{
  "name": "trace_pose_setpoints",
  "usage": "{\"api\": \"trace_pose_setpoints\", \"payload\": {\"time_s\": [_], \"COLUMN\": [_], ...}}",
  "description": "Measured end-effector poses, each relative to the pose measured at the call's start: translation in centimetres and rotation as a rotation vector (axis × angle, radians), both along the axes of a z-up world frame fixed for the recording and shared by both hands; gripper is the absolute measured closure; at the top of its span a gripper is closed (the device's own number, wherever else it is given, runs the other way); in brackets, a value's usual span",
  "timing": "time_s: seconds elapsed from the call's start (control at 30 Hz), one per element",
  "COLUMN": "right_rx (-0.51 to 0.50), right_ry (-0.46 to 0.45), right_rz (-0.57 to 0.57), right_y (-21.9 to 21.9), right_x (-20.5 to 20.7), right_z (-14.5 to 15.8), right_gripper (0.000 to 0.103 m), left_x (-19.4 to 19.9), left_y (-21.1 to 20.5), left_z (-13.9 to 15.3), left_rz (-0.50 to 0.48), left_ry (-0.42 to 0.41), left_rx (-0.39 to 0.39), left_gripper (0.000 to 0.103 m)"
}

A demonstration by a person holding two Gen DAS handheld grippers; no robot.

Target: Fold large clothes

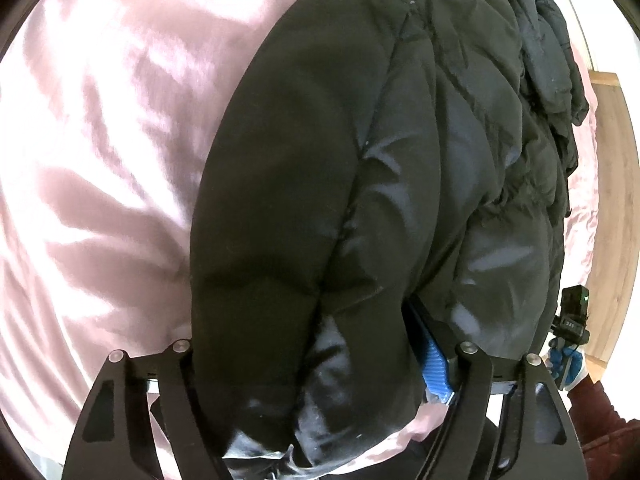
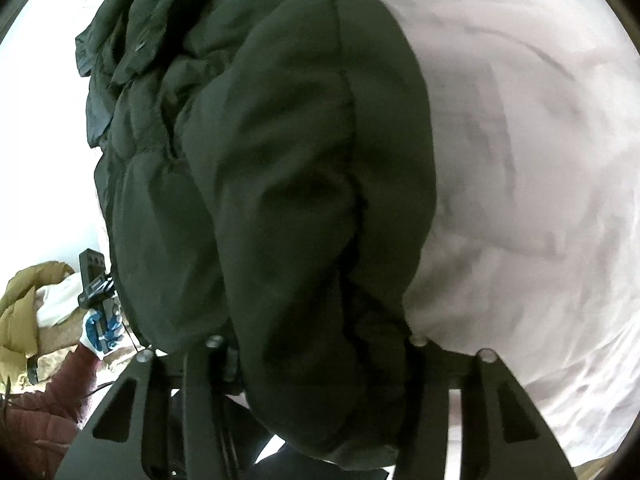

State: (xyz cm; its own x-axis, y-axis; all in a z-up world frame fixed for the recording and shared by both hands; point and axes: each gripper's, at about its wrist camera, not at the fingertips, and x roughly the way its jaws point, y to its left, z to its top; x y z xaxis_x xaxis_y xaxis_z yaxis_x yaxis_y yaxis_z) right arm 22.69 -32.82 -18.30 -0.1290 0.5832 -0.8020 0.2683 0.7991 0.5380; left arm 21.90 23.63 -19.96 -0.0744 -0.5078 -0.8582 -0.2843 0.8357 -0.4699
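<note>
Both grippers, left and right, jaws pinching the puffy jacket above the bed; slick padding could slip out mid-fold.

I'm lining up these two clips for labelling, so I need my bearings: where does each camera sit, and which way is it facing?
Left wrist: on the left tool, looking along its fingers at the black puffy jacket bunched between them on a pink sheet; the other gloved hand shows at the right edge.
Right wrist: on the right tool, facing the same jacket in its fingers, with the sheet to the right; the other gloved hand and a maroon sleeve show lower left.
Shared: jacket, sheet and each other's hand.
</note>
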Motion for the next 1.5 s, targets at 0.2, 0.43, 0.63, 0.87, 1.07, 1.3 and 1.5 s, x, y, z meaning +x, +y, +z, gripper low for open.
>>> {"api": "trace_pose_setpoints", "payload": {"time_s": [0.2,0.43,0.63,0.87,1.07,1.3,1.5], "right_rx": [-0.004,-0.029,-0.024,-0.025,-0.023,-0.003,0.019], "right_ry": [-0.010,-0.057,-0.116,-0.190,-0.243,-0.322,-0.385], "right_rz": [0.031,0.083,0.047,0.015,-0.007,-0.072,-0.134], "right_y": [1.5,3.9,4.1,4.2,3.2,0.1,-1.6], "right_x": [0.6,1.7,2.7,4.2,5.5,6.9,9.2], "right_z": [0.6,2.8,5.0,7.3,8.8,11.3,13.2], "right_gripper": [0.076,0.085,0.086,0.087,0.087,0.087,0.087], "left_x": [-0.5,-0.9,-0.9,-0.2,1.1,4.4,8.5], "left_y": [-0.3,-0.7,0.7,1.3,0.7,0.0,-0.3], "left_z": [0.6,2.3,4.4,7.5,9.9,13.1,15.8], "left_rz": [0.009,0.035,0.094,0.126,0.169,0.225,0.237], "left_ry": [-0.008,-0.060,-0.095,-0.142,-0.197,-0.289,-0.362], "left_rx": [-0.012,-0.016,-0.058,-0.071,-0.080,-0.108,-0.125], "left_gripper": [0.062,0.086,0.089,0.089,0.089,0.089,0.089]}}
